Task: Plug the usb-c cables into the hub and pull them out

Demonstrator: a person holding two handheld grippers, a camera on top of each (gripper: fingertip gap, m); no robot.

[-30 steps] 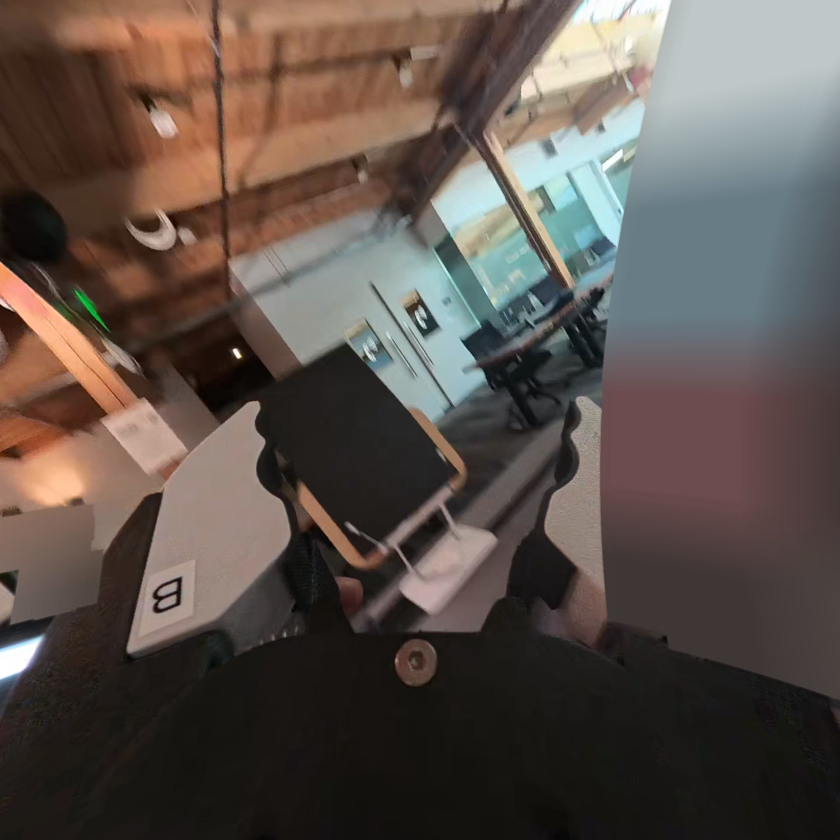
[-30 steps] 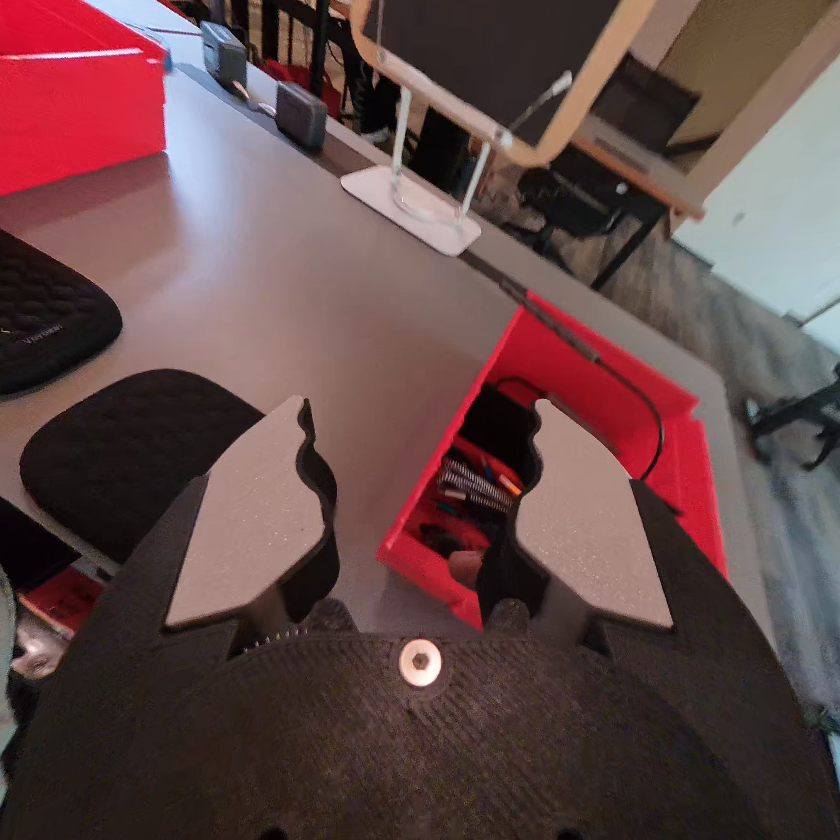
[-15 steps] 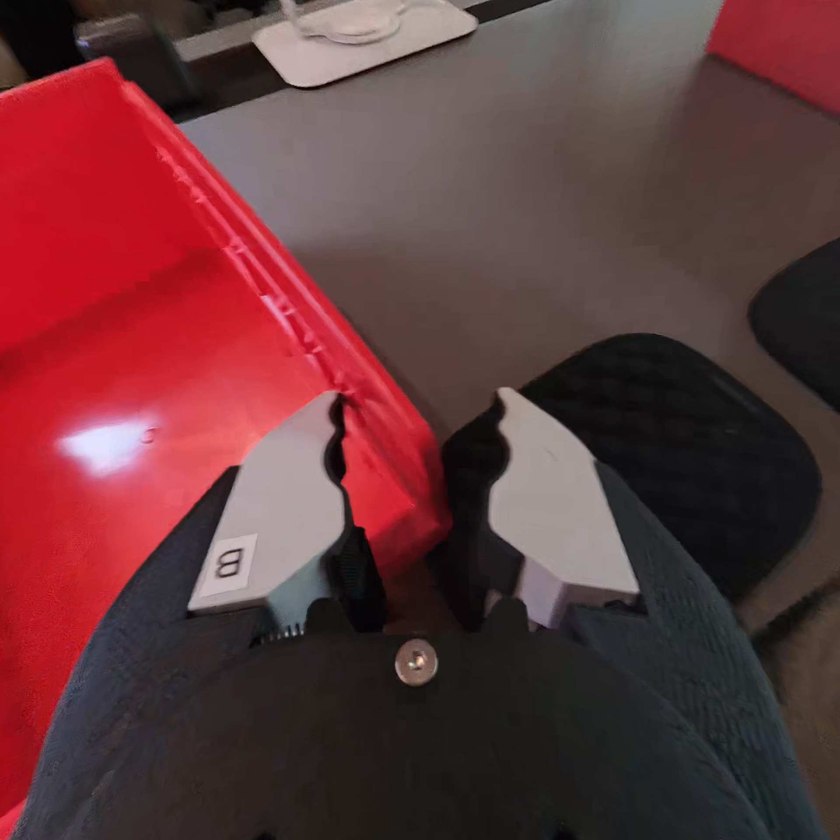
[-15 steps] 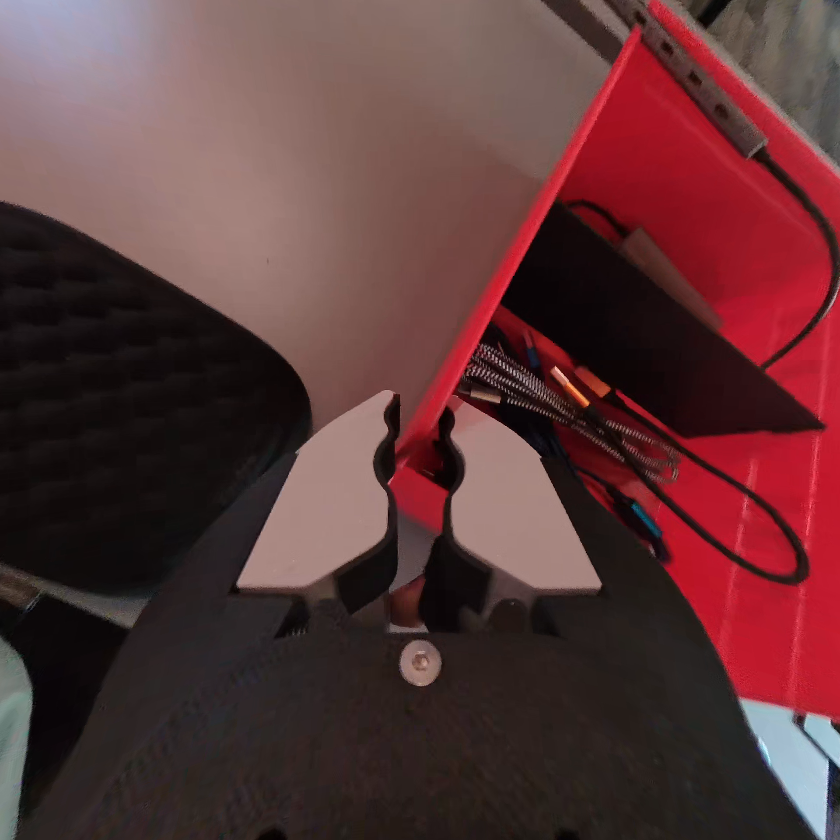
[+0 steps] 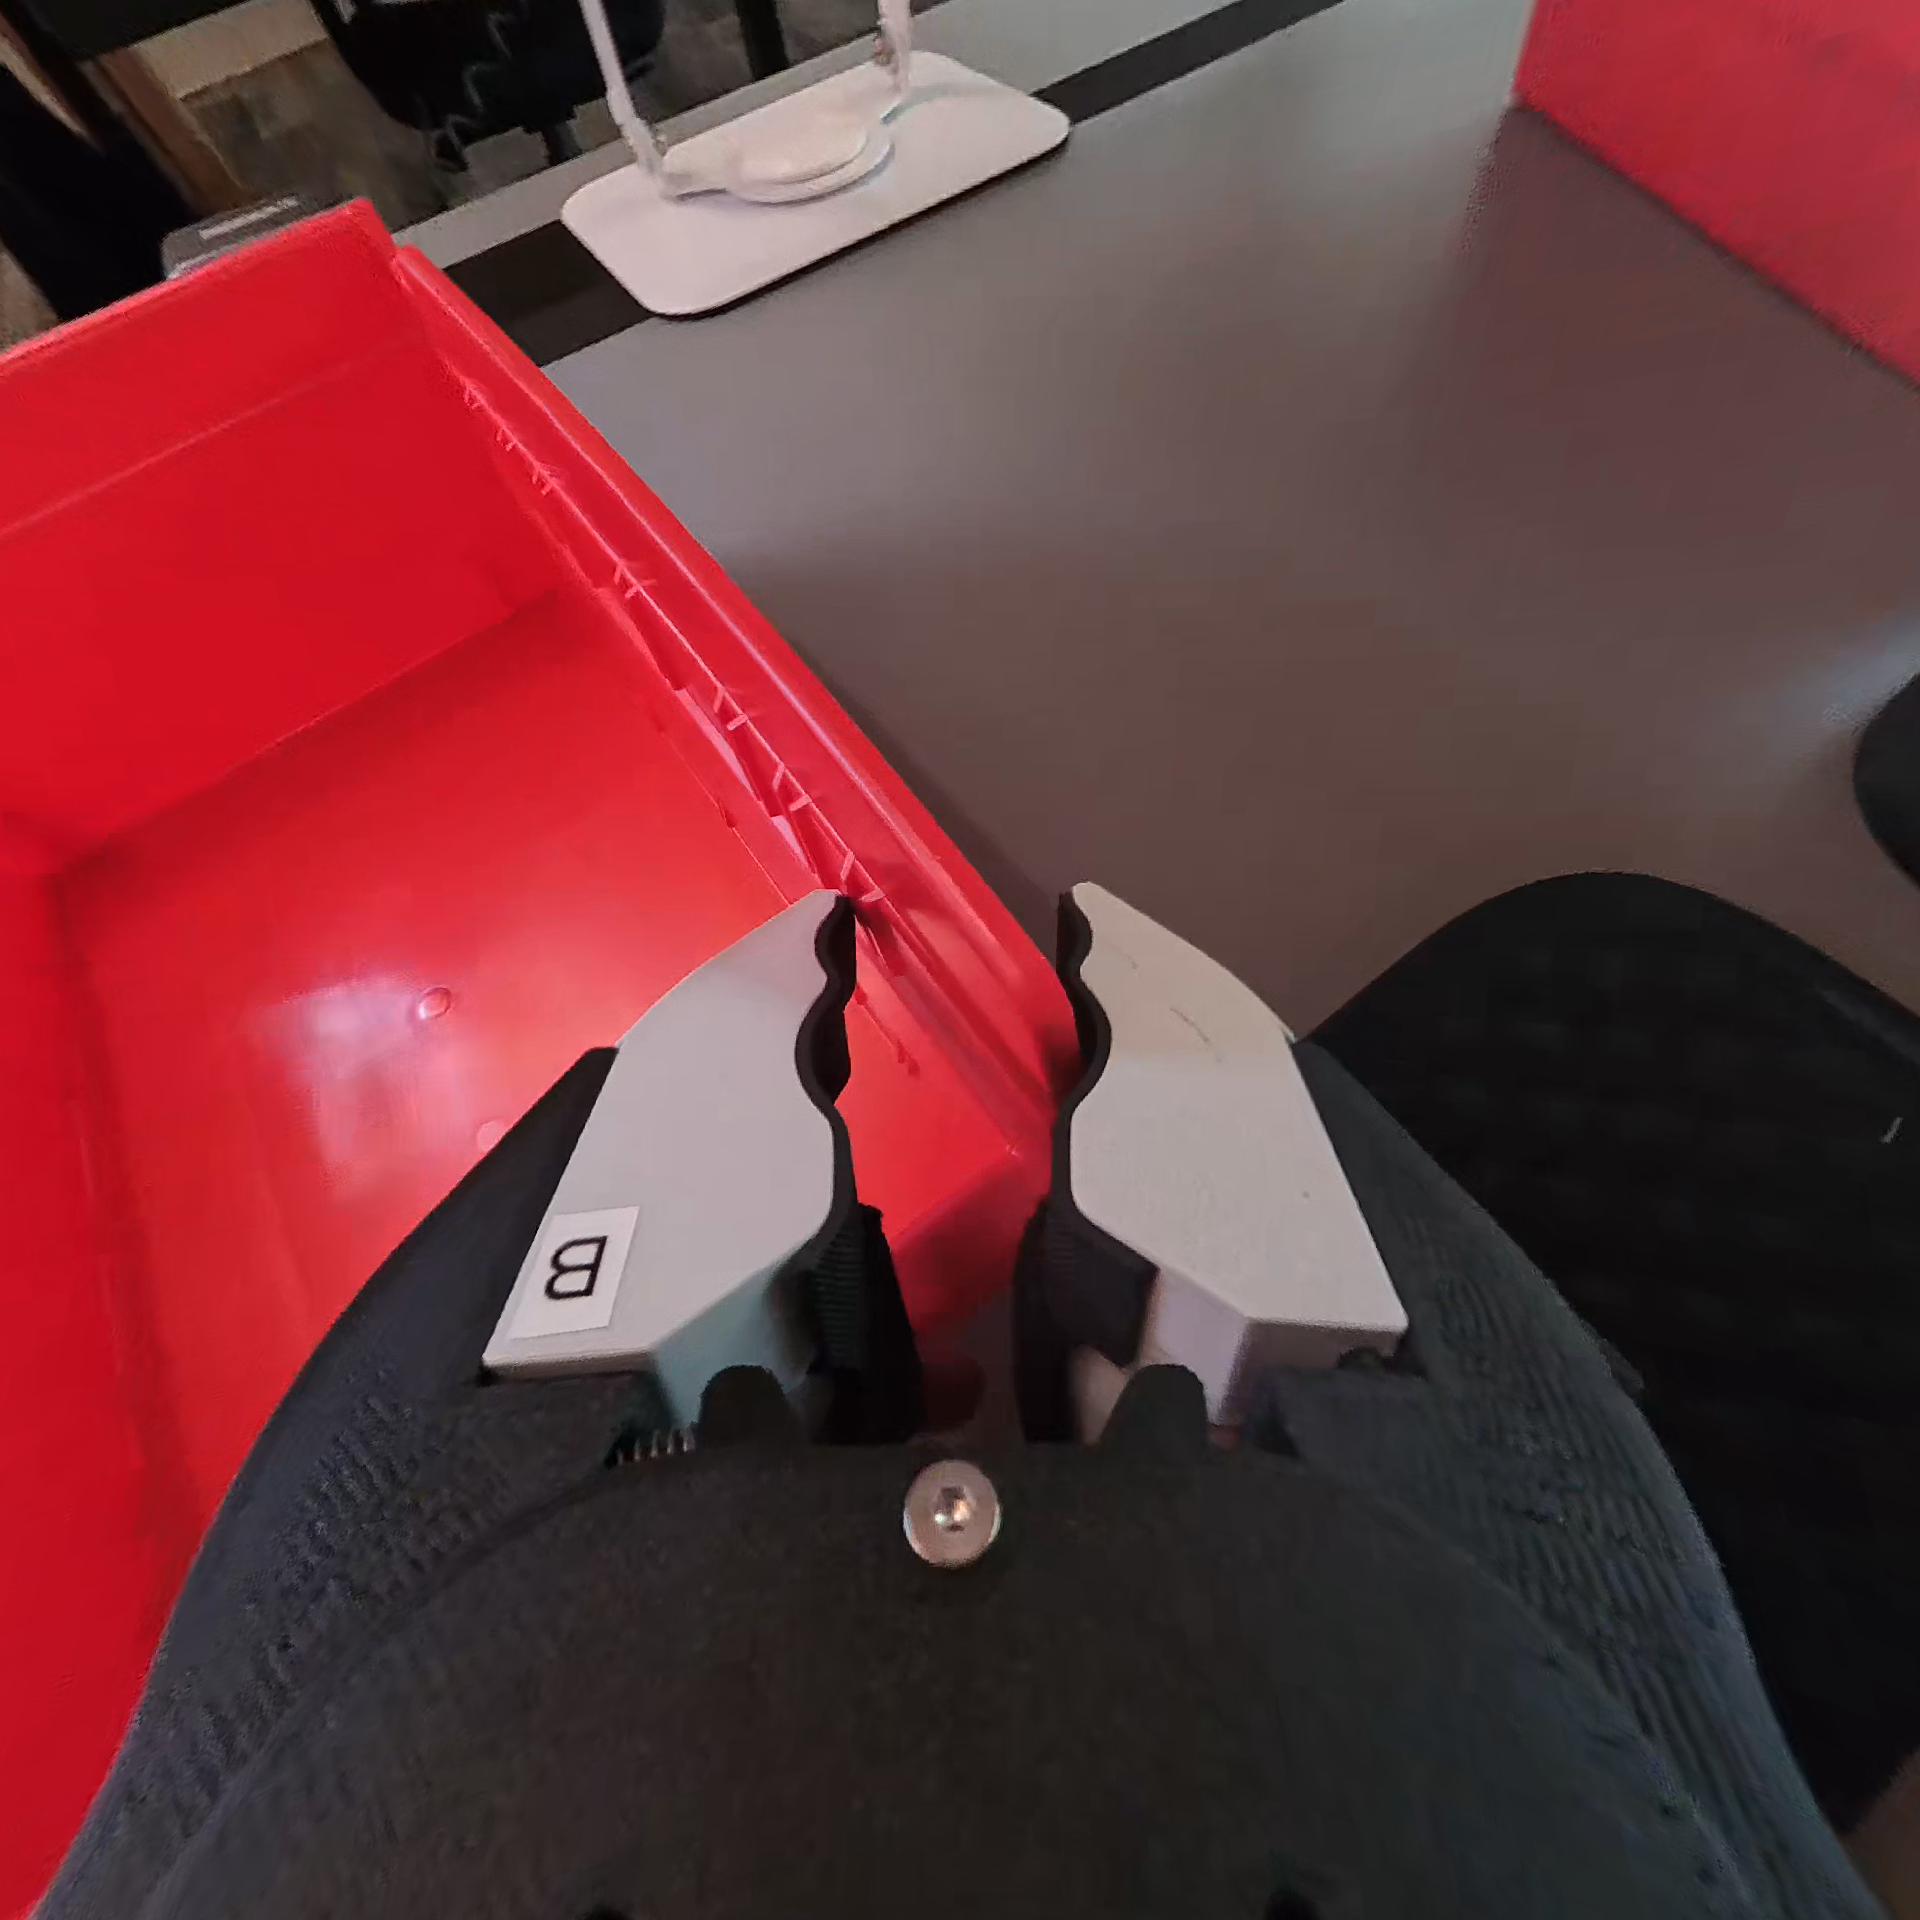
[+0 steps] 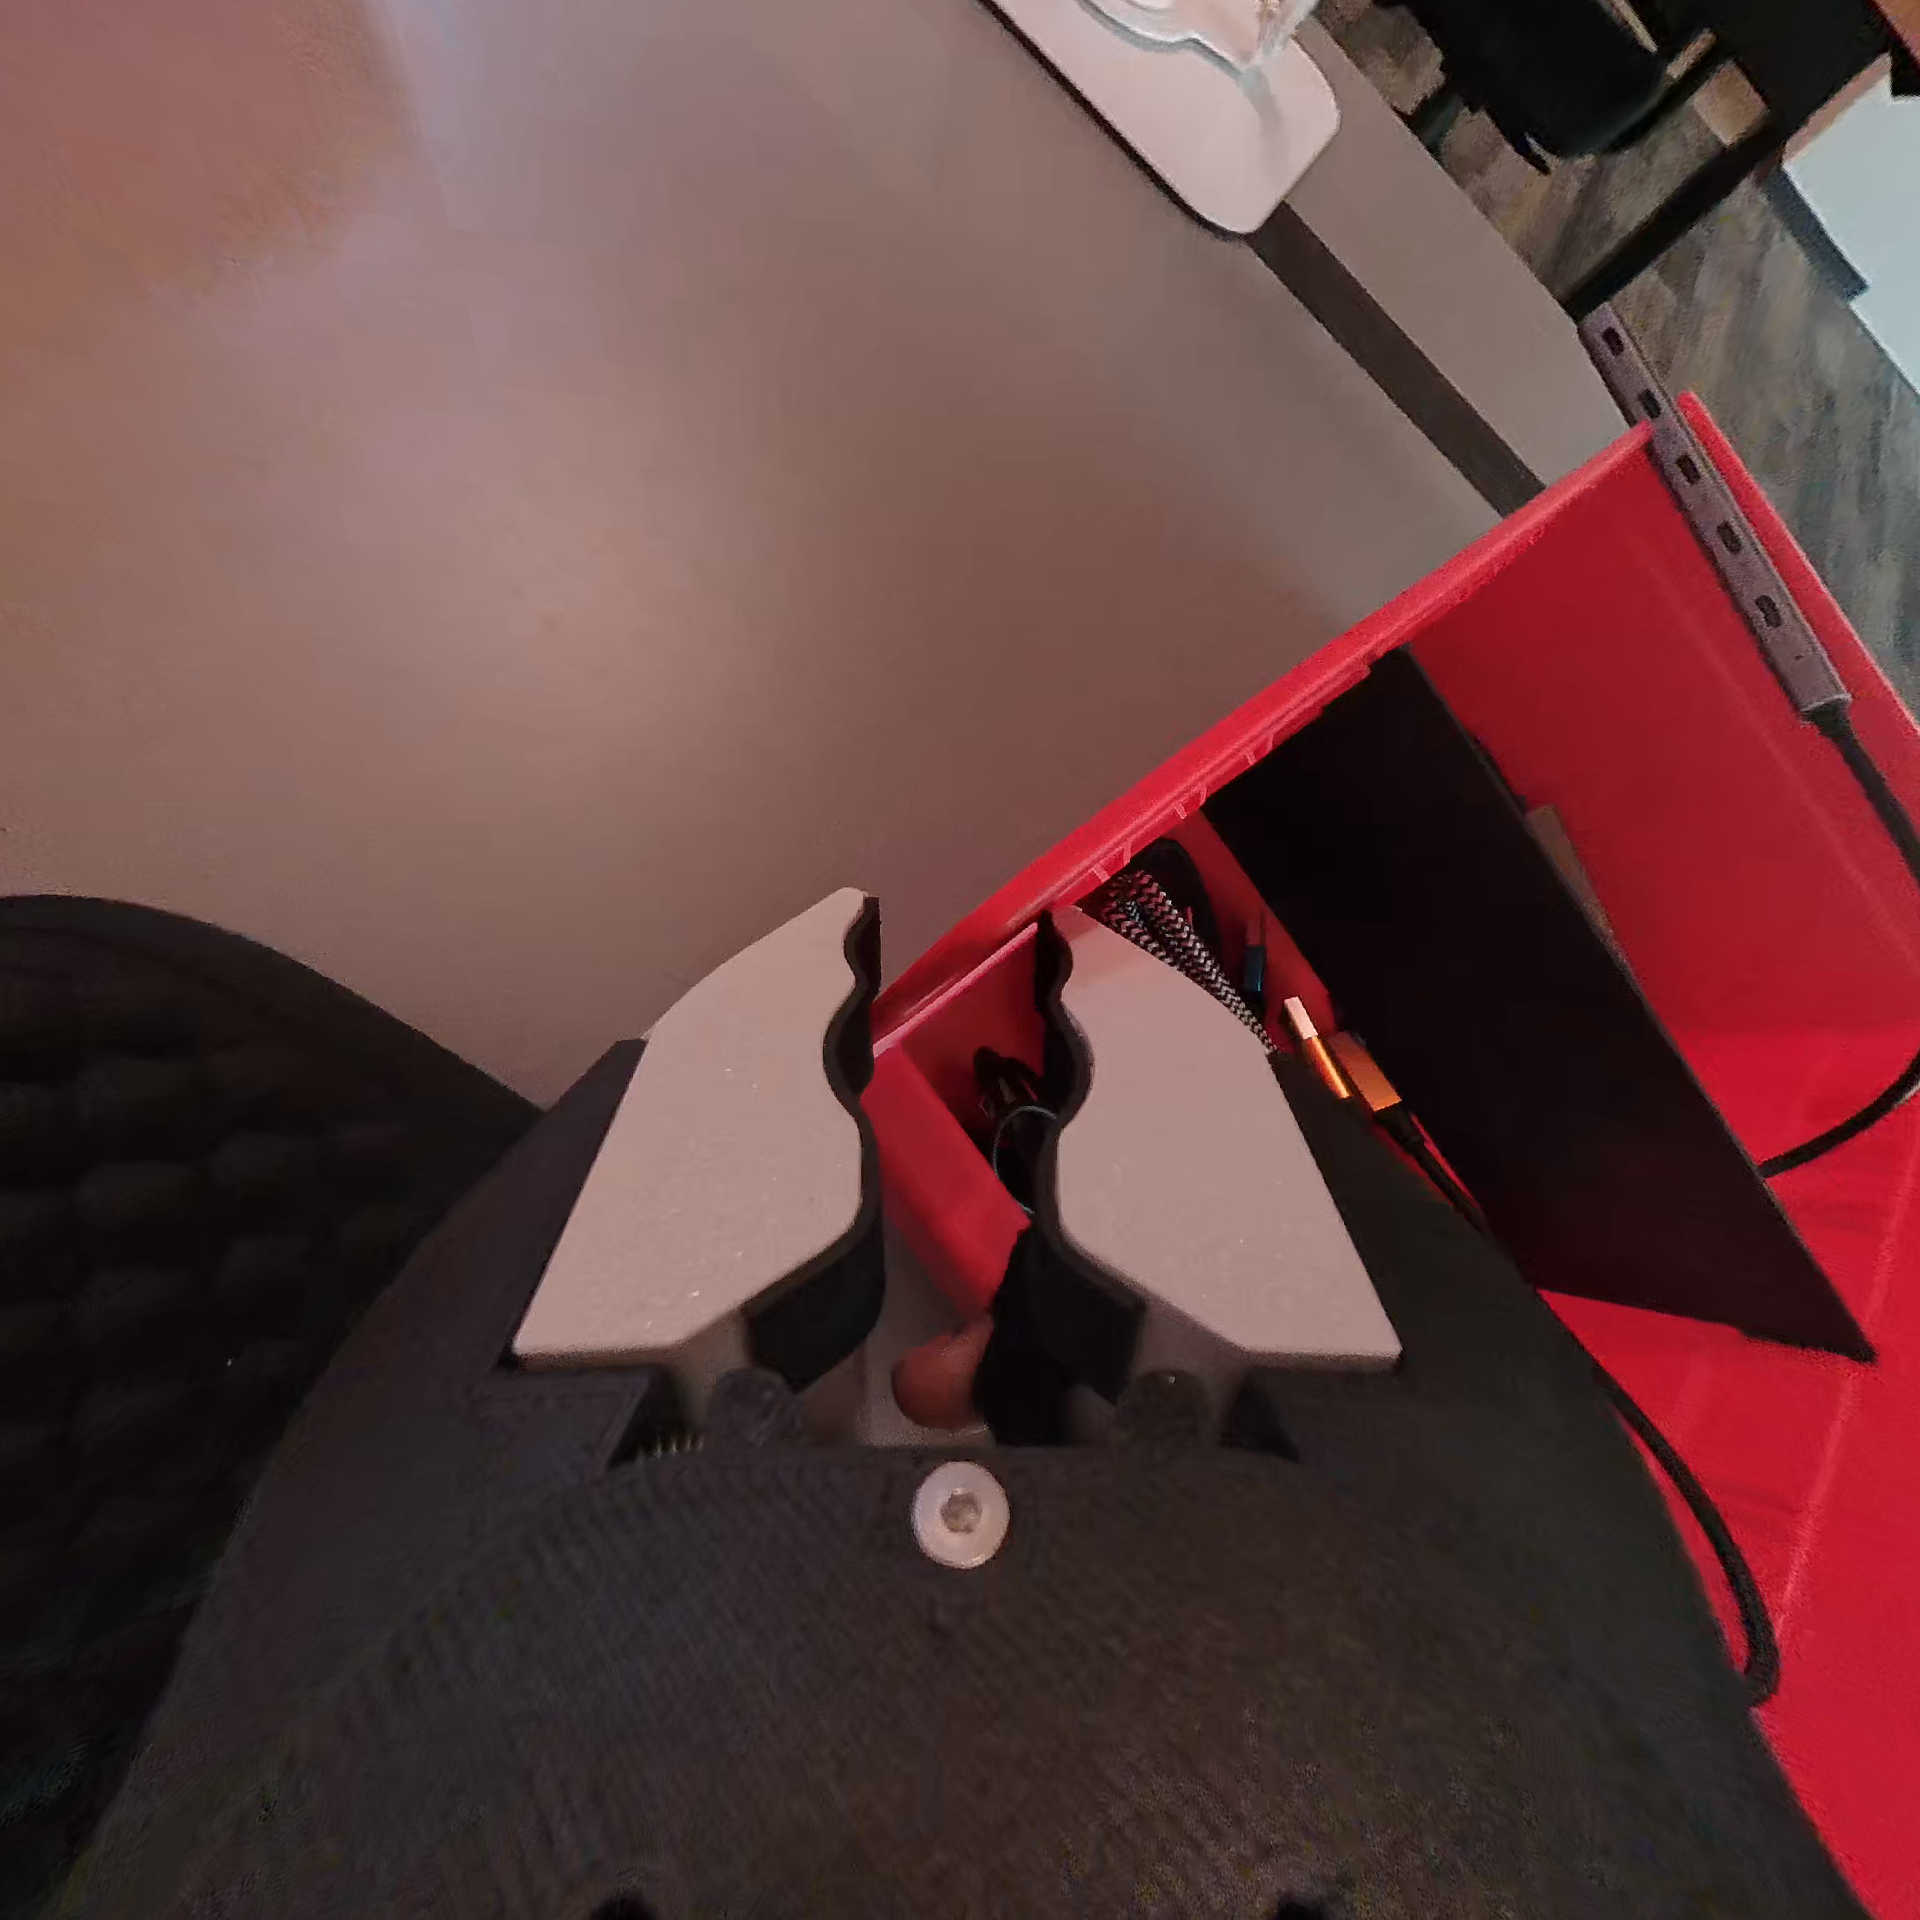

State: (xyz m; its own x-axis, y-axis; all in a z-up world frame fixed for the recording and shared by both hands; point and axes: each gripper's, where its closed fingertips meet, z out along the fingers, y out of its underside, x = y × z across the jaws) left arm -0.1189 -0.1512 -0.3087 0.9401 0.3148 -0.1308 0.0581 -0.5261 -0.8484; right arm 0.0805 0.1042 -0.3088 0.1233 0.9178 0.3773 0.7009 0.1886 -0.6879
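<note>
My left gripper [image 5: 956, 914] straddles the right wall of an empty red bin [image 5: 312, 831], one finger inside and one outside, jaws closed on the rim. My right gripper [image 6: 961, 925] straddles the near left corner of a second red bin [image 6: 1714, 1039], jaws against its wall. That bin holds a braided cable [image 6: 1153, 914], an orange-tipped cable [image 6: 1351, 1070] and a black divider [image 6: 1507, 987]. A grey hub [image 6: 1714, 540] lies along its far rim, with a black lead trailing into the bin.
The grey table [image 5: 1247, 520] spreads between the bins. A white stand base [image 5: 821, 177] sits at the far edge, also in the right wrist view [image 6: 1195, 114]. Black quilted pads lie near me [image 5: 1662, 1247] [image 6: 156, 1143]. The second bin's wall shows far right [image 5: 1745, 156]. Left tips to right tips: about 35 cm.
A second ago the left gripper pointed up at the ceiling; it swung down onto the empty bin and its jaws narrowed. The right gripper came down onto the cable bin's wall, and the bin turned.
</note>
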